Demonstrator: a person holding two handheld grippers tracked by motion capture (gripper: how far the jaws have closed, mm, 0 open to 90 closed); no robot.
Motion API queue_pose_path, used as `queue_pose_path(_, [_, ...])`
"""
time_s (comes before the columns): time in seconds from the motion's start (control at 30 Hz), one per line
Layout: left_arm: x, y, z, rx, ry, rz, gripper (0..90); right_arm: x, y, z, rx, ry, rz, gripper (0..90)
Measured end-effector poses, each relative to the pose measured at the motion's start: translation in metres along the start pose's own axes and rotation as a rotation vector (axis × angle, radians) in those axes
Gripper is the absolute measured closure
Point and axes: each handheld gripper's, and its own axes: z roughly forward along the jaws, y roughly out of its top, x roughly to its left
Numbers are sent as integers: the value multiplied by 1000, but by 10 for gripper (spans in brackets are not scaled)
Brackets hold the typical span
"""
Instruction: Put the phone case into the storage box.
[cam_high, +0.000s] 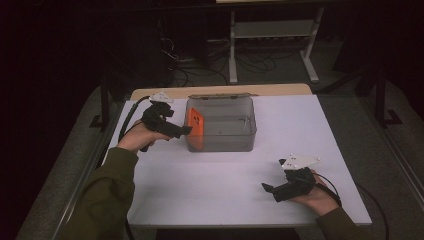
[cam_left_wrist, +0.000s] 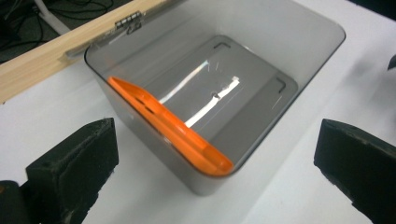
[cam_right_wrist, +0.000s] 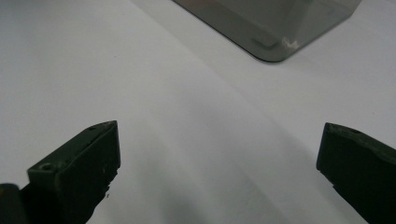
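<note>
Left tool (cam_high: 184, 131) is hanging spread and empty beside the grey bin (cam_high: 220, 146); orange phone (cam_left_wrist: 170, 127) is leaning against its near wall inside. Right tool (cam_high: 267, 188), spread, is resting on worktop (cam_high: 210, 185). Advise withdrawing level, avoiding the rim.

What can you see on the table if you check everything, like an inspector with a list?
Surface: white table, bare apart from the bin.
Job's things: orange flat thing leaning on edge inside the clear grey bin, against its left wall.
Clutter: nothing seen.
Grippers: left gripper by the bin, jaws open, empty; right gripper near the table's front, jaws open, empty.
Cables: one trails from each gripper; more on the floor behind.
Surroundings: dark room, white frame behind.
</note>
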Motion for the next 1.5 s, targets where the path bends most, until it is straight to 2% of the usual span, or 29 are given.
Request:
queue_pose_path(0.27, [-5, -23, -7, -33, -1, 7, 0, -1, 0, 0, 2, -1, 3, 0])
queue_pose_path(0.37, [-9, -33, -9, -36, 0, 22, 0, -1, 0, 0, 2, -2, 3, 0])
queue_pose_path(0.7, [-18, -61, -11, -58, 24, 47, 0, -1, 0, 0, 3, -3, 7, 0])
queue_pose_path(1.03, [-26, -90, -10, -72, 27, 54, 0, -1, -1, 0, 5, -3, 5, 0])
queue_pose_path(1.2, [-29, -104, -8, -76, 31, 45, 0, -1, -1, 0, 6, -4, 6, 0])
queue_pose_path(1.5, [-36, -119, -4, -82, 37, 61, 0, -1, -1, 0, 5, -5, 6, 0])
